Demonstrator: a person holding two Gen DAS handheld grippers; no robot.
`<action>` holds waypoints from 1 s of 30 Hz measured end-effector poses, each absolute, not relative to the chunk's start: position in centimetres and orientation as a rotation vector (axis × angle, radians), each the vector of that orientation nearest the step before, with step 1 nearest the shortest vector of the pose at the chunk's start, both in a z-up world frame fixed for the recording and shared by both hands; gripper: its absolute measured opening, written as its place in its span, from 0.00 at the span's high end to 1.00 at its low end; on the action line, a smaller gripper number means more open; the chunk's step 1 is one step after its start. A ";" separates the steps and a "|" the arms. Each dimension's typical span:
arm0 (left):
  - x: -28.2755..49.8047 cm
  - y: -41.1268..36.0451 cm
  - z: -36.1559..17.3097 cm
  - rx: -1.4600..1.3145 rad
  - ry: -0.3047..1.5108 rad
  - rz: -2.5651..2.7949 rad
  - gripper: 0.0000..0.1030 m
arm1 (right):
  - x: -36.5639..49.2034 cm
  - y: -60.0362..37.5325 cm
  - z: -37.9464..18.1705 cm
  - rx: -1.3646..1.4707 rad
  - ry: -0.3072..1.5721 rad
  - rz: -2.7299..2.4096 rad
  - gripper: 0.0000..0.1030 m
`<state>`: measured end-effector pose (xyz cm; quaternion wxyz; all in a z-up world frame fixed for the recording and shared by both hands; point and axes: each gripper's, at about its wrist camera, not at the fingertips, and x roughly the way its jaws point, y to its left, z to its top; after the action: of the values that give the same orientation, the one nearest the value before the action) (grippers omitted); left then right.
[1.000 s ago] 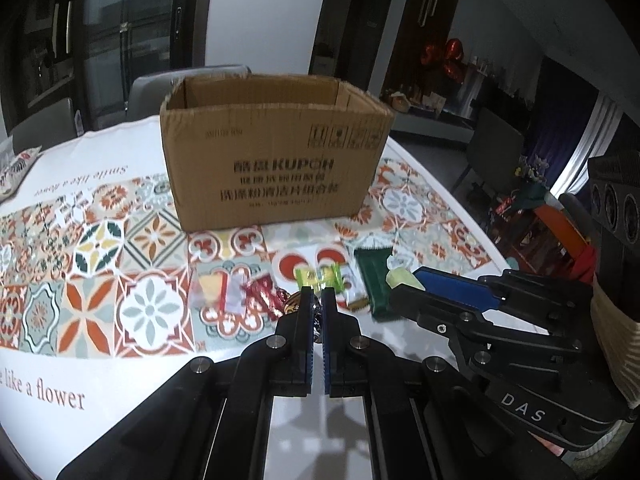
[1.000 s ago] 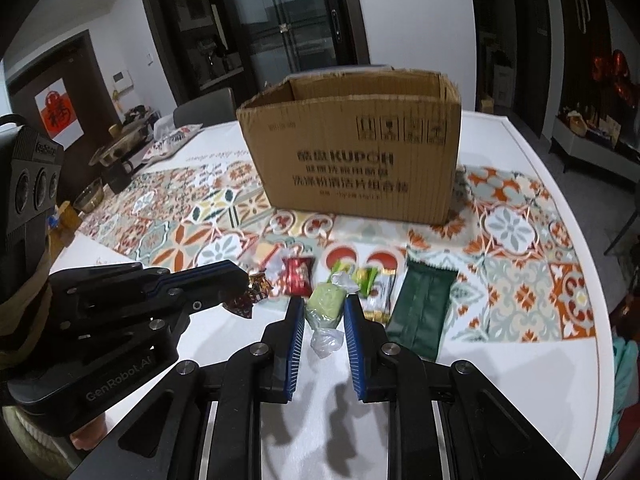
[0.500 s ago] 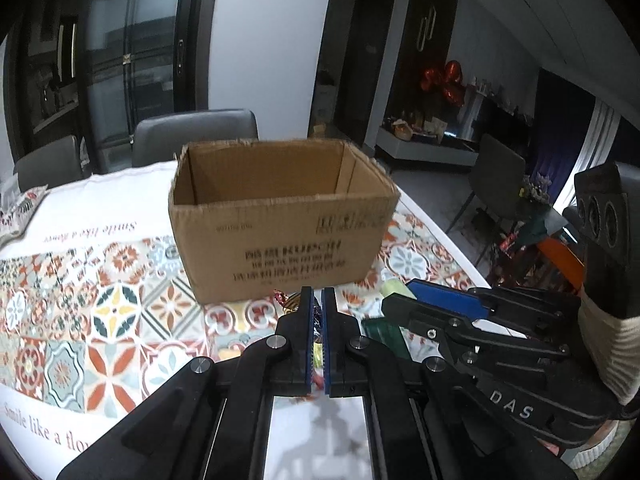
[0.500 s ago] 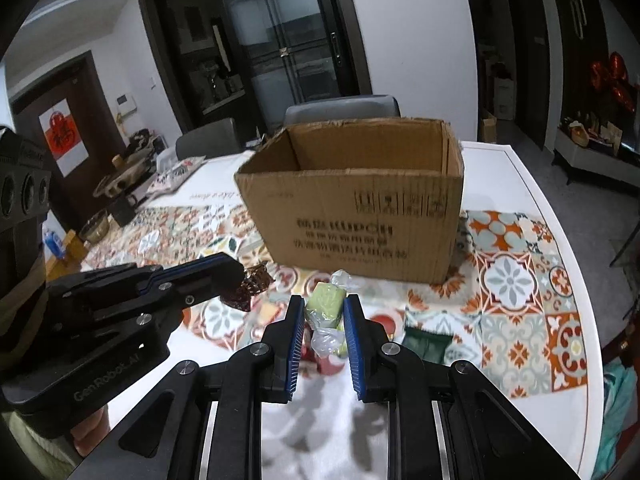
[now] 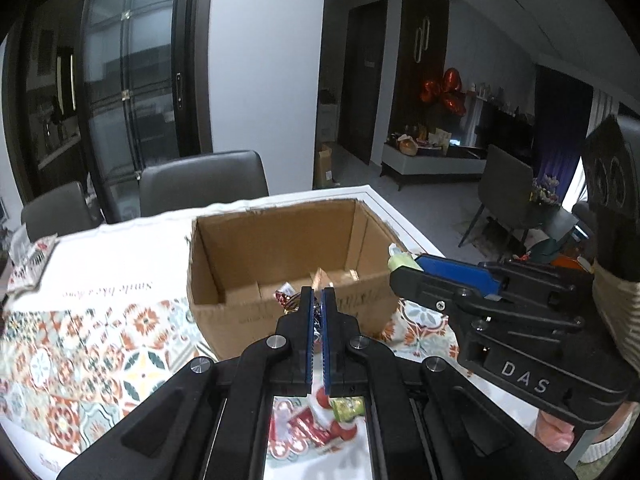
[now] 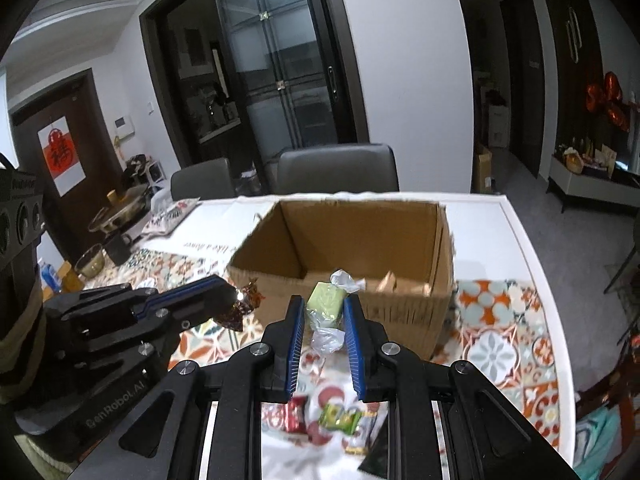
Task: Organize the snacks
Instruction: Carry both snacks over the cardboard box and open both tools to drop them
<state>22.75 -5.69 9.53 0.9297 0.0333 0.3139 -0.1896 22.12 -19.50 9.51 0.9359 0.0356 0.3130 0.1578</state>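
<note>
Right wrist – both grippers, clamped on a green candy (image 6: 325,302) and dark candy (image 6: 245,305), now higher, nearer box (image 6: 352,240).

Both grippers have risen off the tabletop (image 6: 516,232)! The left gripper (image 5: 317,304) carries its dark red candy (image 6: 240,306), the right gripper (image 6: 324,312) its pale green candy (image 6: 325,304), and the cardboard box (image 5: 280,248) interior now fills mid-frame.

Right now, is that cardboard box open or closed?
Open. The cardboard box has no lid over its top, and both views look down onto its inner walls and floor, where something small lies.
</note>
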 end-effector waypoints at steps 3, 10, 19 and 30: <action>23.9 -6.0 10.1 0.084 0.638 -0.391 0.95 | 23.2 -19.4 10.3 0.069 0.637 0.318 0.79; 27.3 -6.0 11.5 0.083 0.652 -0.402 0.95 | 25.8 -19.1 11.1 0.048 0.653 0.311 0.79; 30.7 -5.8 10.6 0.057 0.702 -0.402 0.95 | 28.9 -19.1 10.8 0.047 0.682 0.302 0.79; 33.8 -5.5 9.0 0.043 0.777 -0.392 0.80 | 31.3 -19.2 9.0 0.065 0.722 0.297 0.79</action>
<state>33.83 -5.50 8.97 0.9067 0.0207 0.3761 -0.1897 31.27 -19.20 9.05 0.9242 0.0316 0.3520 0.1447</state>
